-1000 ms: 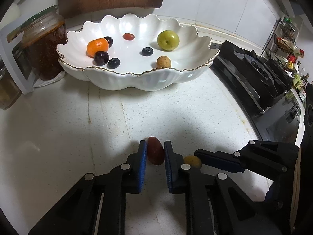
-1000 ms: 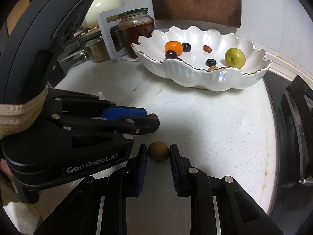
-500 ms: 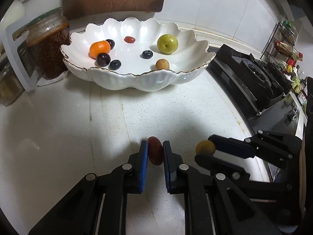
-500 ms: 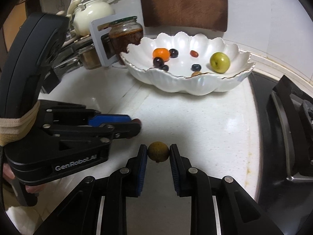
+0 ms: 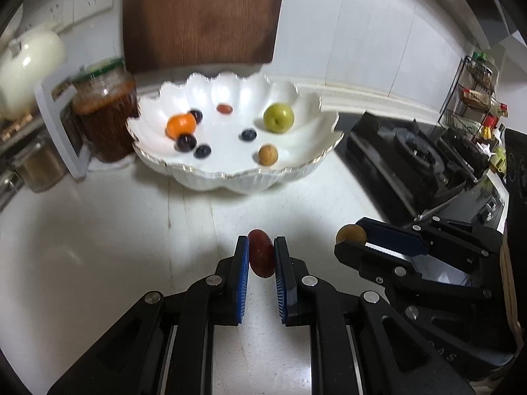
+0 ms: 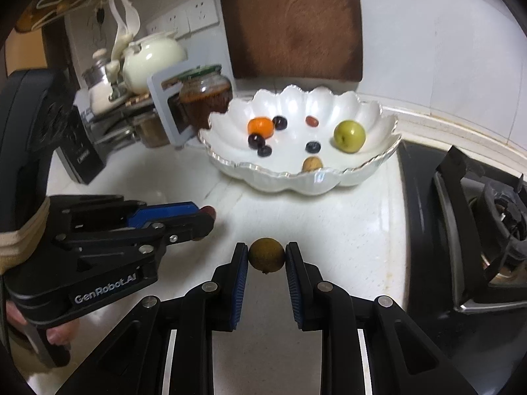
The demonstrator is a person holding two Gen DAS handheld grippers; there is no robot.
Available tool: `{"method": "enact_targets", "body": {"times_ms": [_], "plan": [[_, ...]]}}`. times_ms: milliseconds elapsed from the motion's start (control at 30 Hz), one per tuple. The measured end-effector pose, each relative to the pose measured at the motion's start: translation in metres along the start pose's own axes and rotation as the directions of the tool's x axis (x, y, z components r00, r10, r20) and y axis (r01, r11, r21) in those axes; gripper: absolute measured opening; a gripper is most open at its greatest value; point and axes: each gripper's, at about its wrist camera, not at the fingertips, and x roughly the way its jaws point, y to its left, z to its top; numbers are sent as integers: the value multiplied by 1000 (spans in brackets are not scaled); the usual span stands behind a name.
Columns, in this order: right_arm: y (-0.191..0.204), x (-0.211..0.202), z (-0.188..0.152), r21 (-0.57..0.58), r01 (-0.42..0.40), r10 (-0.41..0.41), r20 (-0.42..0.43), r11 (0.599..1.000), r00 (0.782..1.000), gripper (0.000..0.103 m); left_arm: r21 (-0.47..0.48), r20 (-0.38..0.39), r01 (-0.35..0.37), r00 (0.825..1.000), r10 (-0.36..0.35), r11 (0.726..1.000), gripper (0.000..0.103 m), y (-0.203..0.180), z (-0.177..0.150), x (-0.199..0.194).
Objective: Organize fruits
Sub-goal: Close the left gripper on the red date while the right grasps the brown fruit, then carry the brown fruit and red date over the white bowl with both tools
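Two fruits are held above the white bench [image 5: 98,247], one in each claw. A dark red oval fruit [image 5: 261,252] is clamped between the blue pads of the left gripper [image 5: 260,256], and a round brown-yellow fruit [image 6: 266,255] is clamped in the right gripper [image 6: 266,256]; the right gripper [image 5: 355,240] is also seen at the right of the left wrist view, its fruit [image 5: 350,233] at the tips.

Toward the back edge of the bench stands one white scalloped bowl [image 5: 296,98] — eight fruits are counted in it: one orange citrus [image 5: 180,125], one green round fruit [image 5: 278,118], one small red oval fruit [image 5: 224,108], one tan round fruit [image 5: 267,154], and four small dark berries [image 5: 186,142].

Just beside the bowl's left side one glass jar [image 5: 105,112] with a green lid is seen, filled with a reddish-brown content. One wooden board [image 5: 201,16] leans against the wall behind the bowl, and a black stove [image 5: 411,151] adjoins the bench's right edge.
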Motion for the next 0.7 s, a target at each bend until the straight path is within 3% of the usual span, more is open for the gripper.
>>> {"method": "enact_targets", "body": {"times_ms": [700], "plan": [[-11, -58, 41, 13, 23, -25, 183, 1000, 983, 25, -42, 184, -24, 982, 32, 999, 16, -19, 24, -68]]}}
